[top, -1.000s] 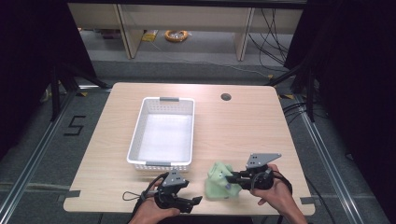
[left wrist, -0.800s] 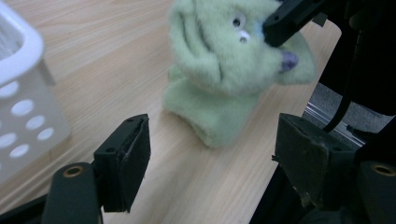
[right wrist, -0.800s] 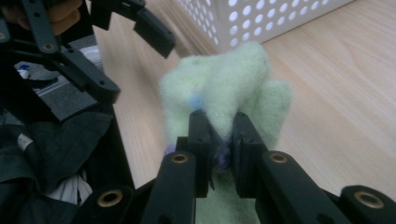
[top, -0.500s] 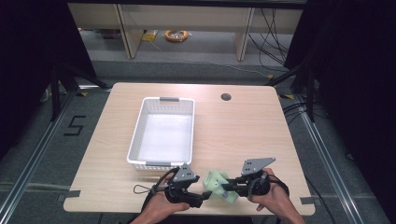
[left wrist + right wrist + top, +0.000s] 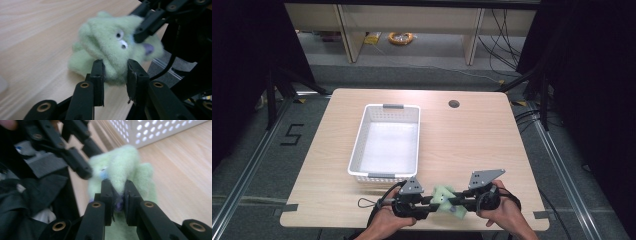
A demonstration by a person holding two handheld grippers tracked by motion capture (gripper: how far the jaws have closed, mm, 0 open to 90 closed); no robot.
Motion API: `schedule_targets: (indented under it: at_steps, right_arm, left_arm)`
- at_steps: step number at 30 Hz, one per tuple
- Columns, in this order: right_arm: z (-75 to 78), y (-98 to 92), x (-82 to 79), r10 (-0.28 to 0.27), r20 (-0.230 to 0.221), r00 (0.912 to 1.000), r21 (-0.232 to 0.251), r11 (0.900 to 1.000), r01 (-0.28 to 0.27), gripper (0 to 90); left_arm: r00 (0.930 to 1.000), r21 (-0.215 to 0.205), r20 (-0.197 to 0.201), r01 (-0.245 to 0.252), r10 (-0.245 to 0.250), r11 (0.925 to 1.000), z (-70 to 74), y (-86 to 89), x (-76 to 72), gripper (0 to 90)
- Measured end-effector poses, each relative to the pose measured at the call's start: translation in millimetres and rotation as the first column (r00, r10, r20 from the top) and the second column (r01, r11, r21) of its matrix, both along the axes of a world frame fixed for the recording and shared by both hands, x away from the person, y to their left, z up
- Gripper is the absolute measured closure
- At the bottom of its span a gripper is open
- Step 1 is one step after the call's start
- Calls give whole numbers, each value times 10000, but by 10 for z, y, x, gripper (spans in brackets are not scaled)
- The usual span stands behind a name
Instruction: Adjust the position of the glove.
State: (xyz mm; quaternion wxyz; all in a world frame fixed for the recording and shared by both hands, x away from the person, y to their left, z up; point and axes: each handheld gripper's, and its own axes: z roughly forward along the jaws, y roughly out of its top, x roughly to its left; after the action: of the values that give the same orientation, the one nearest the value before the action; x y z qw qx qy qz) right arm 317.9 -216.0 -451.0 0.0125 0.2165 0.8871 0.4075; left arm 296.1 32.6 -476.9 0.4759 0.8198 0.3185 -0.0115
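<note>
A light-green plush toy point(image 5: 446, 195) with googly eyes lies near the table's front edge, between my two grippers. My left gripper point(image 5: 434, 201) comes at it from the left. Its jaws have just been closing, and in the left gripper view the pads point(image 5: 98, 72) press into the toy's lower fold point(image 5: 113, 75). My right gripper point(image 5: 458, 202) comes from the right and is shut on a pinch of the plush point(image 5: 122, 162), with my right gripper's jaws point(image 5: 118, 192) close together. The other gripper's fingers point(image 5: 77, 162) touch the toy's far side.
A white perforated basket point(image 5: 384, 106) stands on the wooden table point(image 5: 472, 145) just behind the left hand, its wall point(image 5: 155, 130) close to the toy. A round cable hole point(image 5: 454, 104) sits at the table's back right. The front edge is right below the hands.
The left gripper has moved right to the toy and its jaws have closed onto it. The right gripper, holding the toy, has shifted slightly toward the front edge.
</note>
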Motion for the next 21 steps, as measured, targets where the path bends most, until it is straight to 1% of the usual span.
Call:
schedule_targets:
  at_steps: [1,2,3,4,5,6,8,9,11,12,14,15,16,17,18,19,20,21]
  right_arm:
    - [0,14,14,31,253,9997,-278,9996,-24,810]
    - [-2,32,16,27,239,9997,-447,9990,-17,810]
    - [-5,47,27,50,326,9995,-576,9983,-31,810]
    - [-5,52,38,99,343,9994,-648,9979,-76,810]
    - [-14,66,50,201,363,9991,-719,9973,-175,810]
    - [-21,74,60,199,352,9992,-783,9968,-171,810]
    - [-38,81,96,209,394,9990,-884,9959,-174,810]
    - [-41,75,107,70,328,9994,-893,9960,-41,810]
    - [-57,73,147,203,329,9993,-857,9962,-175,810]
    - [-64,73,159,200,318,9993,-858,9962,-172,810]
    - [-92,71,170,299,218,9993,-906,9955,-278,808]
    - [-111,65,178,342,170,9993,-926,9952,-325,807]
    - [-137,60,180,288,146,9995,-931,9953,-274,805]
    - [-159,50,178,259,29,9997,-1013,9945,-255,803]
    - [-159,50,178,259,29,9997,-1013,9945,-255,803]
    - [-208,38,188,178,-126,9998,-1079,9940,-190,797]
    - [-214,26,188,45,-141,9999,-1090,9940,-60,793]
    - [-233,27,199,82,-135,9999,-995,9950,-95,788]
  left_arm:
    - [9996,-213,-284,-11,5,9998,-14,-8,-4,699]
    - [9996,-213,-284,-11,5,9998,-14,-8,-4,704]
    - [9984,-275,-567,-42,27,9996,-53,-31,-9,706]
    - [9986,-204,-503,-185,175,9996,-68,-47,-20,707]
    - [9992,-94,-390,-50,46,9999,-76,-44,-6,707]
    - [9989,-58,-431,-192,190,9998,-80,-51,0,706]
    - [9987,-90,-466,-221,217,9997,-85,-58,27,706]
    - [9984,-88,-503,-253,248,9996,-86,-61,33,706]
    - [9983,-55,-514,-267,264,9996,-90,-79,29,705]
    - [9985,46,-510,-210,212,9998,-95,-84,29,705]
    - [9981,97,-546,-265,270,9996,-105,-94,22,702]
    - [9979,137,-637,-144,152,9998,-133,-103,26,700]
    - [9978,164,-641,-141,151,9998,-148,-108,26,697]
    - [9978,242,-650,-110,126,9996,-160,-106,32,696]
    - [9978,242,-650,-110,126,9996,-160,-106,32,695]
    - [9972,224,-710,-236,251,9995,-189,-121,32,694]
    - [9972,320,-696,-242,264,9992,-200,-121,35,693]
    - [9975,356,-667,-224,248,9991,-206,-120,38,692]
